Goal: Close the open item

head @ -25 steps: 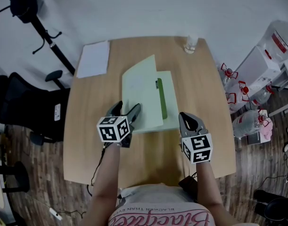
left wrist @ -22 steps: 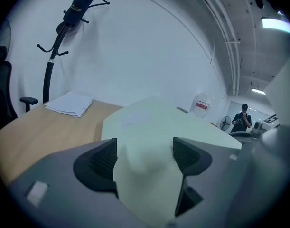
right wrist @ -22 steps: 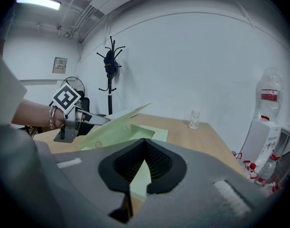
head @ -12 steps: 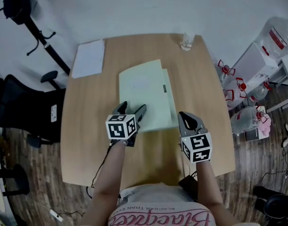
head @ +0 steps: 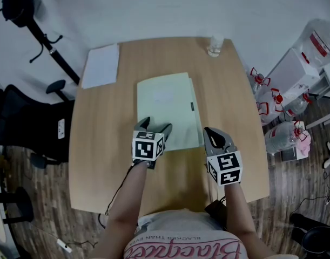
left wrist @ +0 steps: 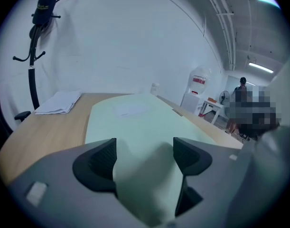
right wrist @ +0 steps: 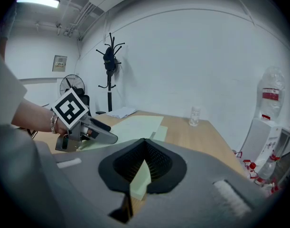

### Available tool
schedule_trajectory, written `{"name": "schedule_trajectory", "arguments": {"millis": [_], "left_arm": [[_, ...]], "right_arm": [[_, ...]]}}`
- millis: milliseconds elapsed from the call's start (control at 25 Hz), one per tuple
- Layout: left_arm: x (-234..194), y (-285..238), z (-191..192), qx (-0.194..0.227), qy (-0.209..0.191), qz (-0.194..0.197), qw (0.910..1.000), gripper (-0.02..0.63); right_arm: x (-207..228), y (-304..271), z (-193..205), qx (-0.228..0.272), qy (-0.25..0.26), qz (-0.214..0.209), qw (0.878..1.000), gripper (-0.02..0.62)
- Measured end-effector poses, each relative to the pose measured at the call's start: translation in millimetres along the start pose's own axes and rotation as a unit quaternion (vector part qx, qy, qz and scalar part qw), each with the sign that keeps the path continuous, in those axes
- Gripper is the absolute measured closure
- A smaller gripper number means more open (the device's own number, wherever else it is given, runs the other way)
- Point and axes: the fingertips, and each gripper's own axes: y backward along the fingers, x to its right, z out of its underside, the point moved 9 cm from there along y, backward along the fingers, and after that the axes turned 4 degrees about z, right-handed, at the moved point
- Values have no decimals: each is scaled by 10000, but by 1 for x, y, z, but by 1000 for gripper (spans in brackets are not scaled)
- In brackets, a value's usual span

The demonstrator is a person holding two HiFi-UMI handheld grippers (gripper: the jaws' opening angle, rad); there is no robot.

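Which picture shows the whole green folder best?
The head view: it looks down on the green folder, flat and shut, nearly whole. The left gripper view sees only its cover, close up. The right gripper view sees just a slanted part.

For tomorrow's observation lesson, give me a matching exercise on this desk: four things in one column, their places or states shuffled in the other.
Things:
1. green folder
2. white sheets
3. clear cup
4. left gripper

Places or states:
A. far left corner of the table
B. jaws apart, over the folder's near end
C. lying shut, mid-table
D. far edge, right of centre

Pairs: 1-C, 2-A, 3-D, 4-B
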Motion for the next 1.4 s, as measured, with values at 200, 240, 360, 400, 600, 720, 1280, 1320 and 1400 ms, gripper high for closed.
{"name": "schedule_trajectory", "arguments": {"millis": [200, 240, 360, 400, 600, 720, 1280, 1320, 1400], "left_arm": [[7, -9, 1, -338, -285, 12, 9990, 232], [8, -11, 1, -382, -309, 15, 9988, 232], [10, -12, -1, -417, -275, 35, 9987, 232], [9, -12, -3, -407, -215, 49, 9989, 232], [5, -12, -11, -436, -39, 111, 9990, 235], [8, -17, -13, -612, -181, 111, 9979, 236], [15, -35, -5, -867, -624, -208, 9941, 229], [15, -35, -4, -896, -622, -222, 9938, 229], [14, -37, 3, -1089, -539, -222, 9923, 229]], "right_arm": [[0, -1, 2, -12, -15, 8, 10000, 594], [-1, -1, 2, -14, -17, 7, 10000, 594], [-2, -1, 3, -18, -24, -1, 10000, 594], [-3, -1, 3, -24, -30, -7, 10000, 594], [-7, -3, 6, -105, -26, -30, 9999, 594], [-9, -3, 7, -151, -8, -35, 9999, 594], [-7, -2, 12, -212, -8, 14, 9998, 594], [-7, -2, 12, -214, -2, 10, 9998, 594], [-7, -2, 13, -216, 9, 8, 9998, 594]]}}
